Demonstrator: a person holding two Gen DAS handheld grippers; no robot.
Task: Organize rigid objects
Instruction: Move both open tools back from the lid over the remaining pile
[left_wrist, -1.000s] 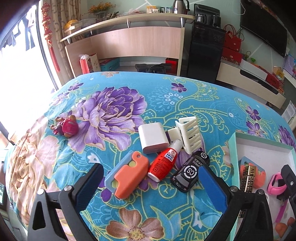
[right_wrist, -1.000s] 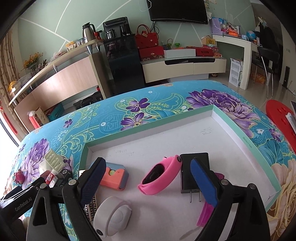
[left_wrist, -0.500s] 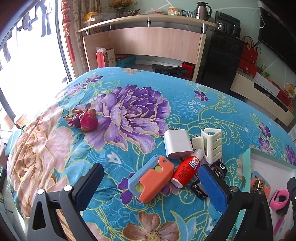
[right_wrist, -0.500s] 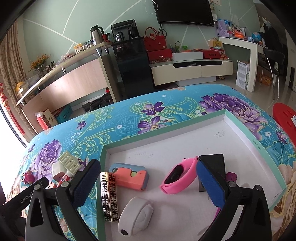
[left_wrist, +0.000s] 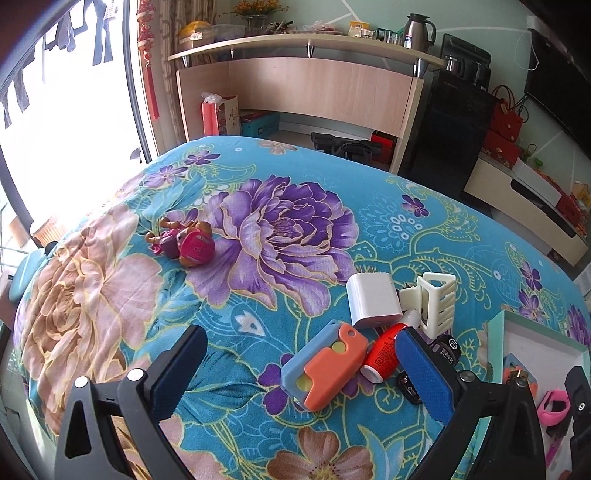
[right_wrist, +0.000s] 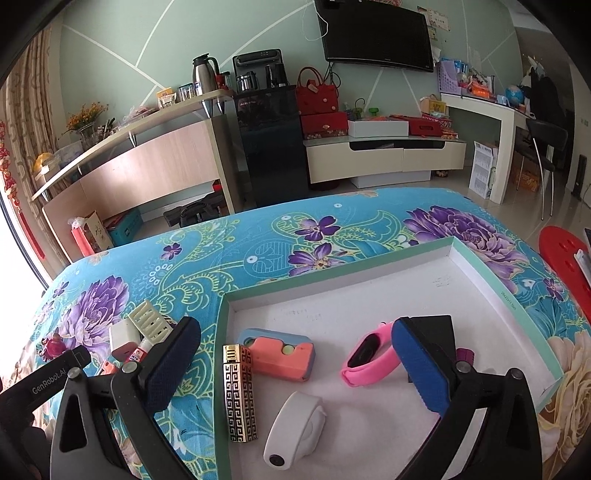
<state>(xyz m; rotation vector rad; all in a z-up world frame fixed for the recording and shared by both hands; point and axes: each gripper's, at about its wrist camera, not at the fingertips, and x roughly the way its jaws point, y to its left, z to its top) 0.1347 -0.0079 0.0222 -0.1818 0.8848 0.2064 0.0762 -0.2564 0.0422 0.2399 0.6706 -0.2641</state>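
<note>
On the flowered cloth lie a blue-and-orange block (left_wrist: 325, 363), a red tube (left_wrist: 384, 352), a white square box (left_wrist: 373, 304), a cream hair claw (left_wrist: 436, 304) and a black key fob (left_wrist: 445, 349). A pink toy (left_wrist: 190, 245) sits apart at the left. My left gripper (left_wrist: 299, 373) hovers open just above the block. The mint-edged tray (right_wrist: 491, 273) holds a second blue-and-orange block (right_wrist: 280, 354), a gold-patterned lighter (right_wrist: 240, 391), a white oval device (right_wrist: 295, 424), a pink wristband (right_wrist: 369, 360) and a black plug (right_wrist: 436, 330). My right gripper (right_wrist: 295, 354) hangs open over the tray.
The left gripper's body (right_wrist: 40, 384) shows at the lower left of the right wrist view. A wooden counter (left_wrist: 295, 85), a black cabinet (left_wrist: 454, 125) and a red stool (right_wrist: 565, 251) stand beyond the table edges. Bare cloth (left_wrist: 110, 295) spreads to the left.
My left gripper has swung left, so the cluster of objects now sits toward its right finger. My right gripper has drifted left over the tray, bringing the lighter and white device into view.
</note>
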